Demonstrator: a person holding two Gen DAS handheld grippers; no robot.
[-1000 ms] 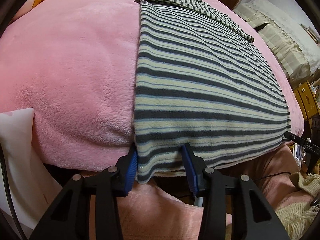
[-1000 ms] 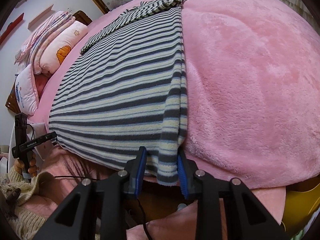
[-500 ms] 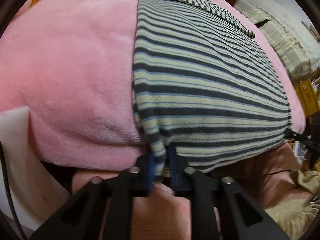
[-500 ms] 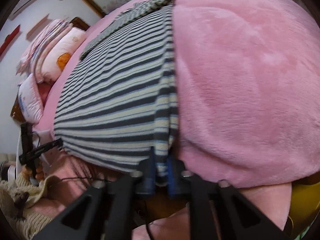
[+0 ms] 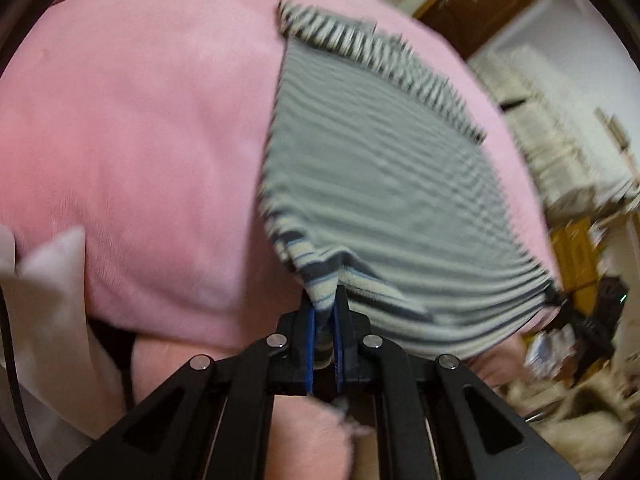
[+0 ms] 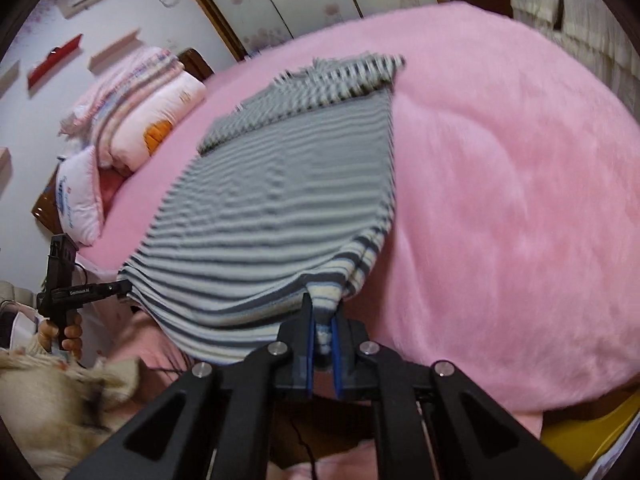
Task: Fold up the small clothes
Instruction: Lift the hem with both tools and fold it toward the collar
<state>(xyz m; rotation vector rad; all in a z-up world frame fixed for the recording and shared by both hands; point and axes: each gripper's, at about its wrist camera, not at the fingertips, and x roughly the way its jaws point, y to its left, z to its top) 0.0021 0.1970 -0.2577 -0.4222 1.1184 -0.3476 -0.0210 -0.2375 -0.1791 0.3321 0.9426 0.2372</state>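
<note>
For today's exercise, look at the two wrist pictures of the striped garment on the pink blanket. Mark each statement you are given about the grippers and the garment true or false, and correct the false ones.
1. The left gripper is shut on a near corner of the striped garment. True.
2. The right gripper is open and holds nothing. False: it is shut on the garment's other near corner.
3. The garment lies on a pink blanket. True.
4. The garment is plain white. False: it has dark and pale stripes.
5. Pillows lie at the far end of the bed. True.
</note>
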